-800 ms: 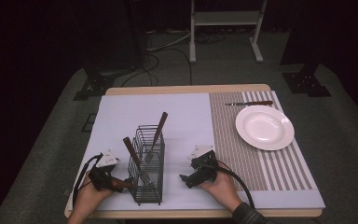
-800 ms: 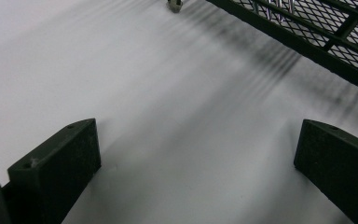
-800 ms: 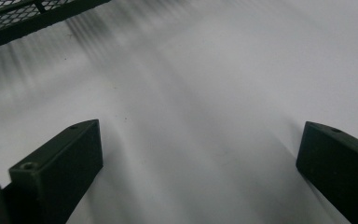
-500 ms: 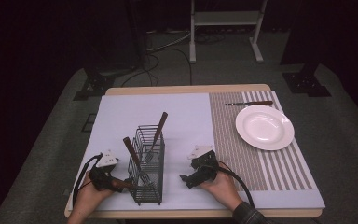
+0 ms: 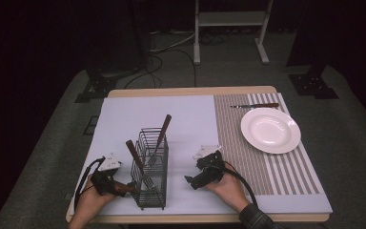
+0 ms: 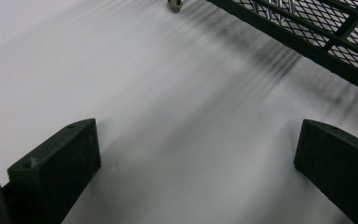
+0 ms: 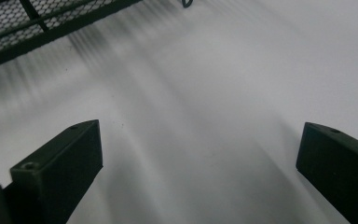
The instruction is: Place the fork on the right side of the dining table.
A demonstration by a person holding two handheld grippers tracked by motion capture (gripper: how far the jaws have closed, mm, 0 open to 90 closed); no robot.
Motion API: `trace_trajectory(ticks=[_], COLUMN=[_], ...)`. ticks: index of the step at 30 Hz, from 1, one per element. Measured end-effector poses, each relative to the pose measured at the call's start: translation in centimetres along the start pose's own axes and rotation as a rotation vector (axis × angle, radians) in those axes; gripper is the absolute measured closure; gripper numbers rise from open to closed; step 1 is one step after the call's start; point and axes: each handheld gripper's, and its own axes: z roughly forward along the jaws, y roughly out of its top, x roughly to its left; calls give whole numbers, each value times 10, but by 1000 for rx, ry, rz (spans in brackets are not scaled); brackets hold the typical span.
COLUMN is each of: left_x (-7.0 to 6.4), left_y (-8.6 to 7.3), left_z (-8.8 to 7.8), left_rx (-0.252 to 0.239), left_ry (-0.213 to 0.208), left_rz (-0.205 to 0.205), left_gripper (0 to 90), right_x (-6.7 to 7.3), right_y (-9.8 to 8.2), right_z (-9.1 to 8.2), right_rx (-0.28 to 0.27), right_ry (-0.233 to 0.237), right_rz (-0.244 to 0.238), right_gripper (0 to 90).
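A black wire cutlery caddy (image 5: pixel 151 167) stands on the pale mat near the table's front, with two brown-handled utensils (image 5: pixel 162 129) leaning in it. My left gripper (image 5: pixel 119 187) rests on the mat just left of the caddy, open, nothing between its jaws. My right gripper (image 5: pixel 190 181) rests to the caddy's right, open and empty too. In the left gripper view the caddy's mesh base (image 6: pixel 317 28) lies at the upper right; in the right gripper view the mesh base (image 7: pixel 37 18) is at the upper left. Both views show bare mat between wide jaws.
A white plate (image 5: pixel 270 130) sits on the striped placemat (image 5: pixel 286 176) at the right, and a brown-handled knife (image 5: pixel 256 105) lies beyond it. The pale mat (image 5: pixel 138 114) covers the table's left and middle. A metal stand and cables lie on the floor behind.
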Motion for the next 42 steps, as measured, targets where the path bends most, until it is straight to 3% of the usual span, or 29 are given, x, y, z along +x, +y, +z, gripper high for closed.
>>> trace_trajectory(ticks=[42], left_x=[0], left_y=[0], left_z=[0], left_rx=[2], left_ry=[0], left_rz=[4], left_gripper=[0], right_x=[-13], right_y=[62], right_z=[-32], right_rx=[-152], right_ry=[42], right_rz=[11], right_gripper=[0])
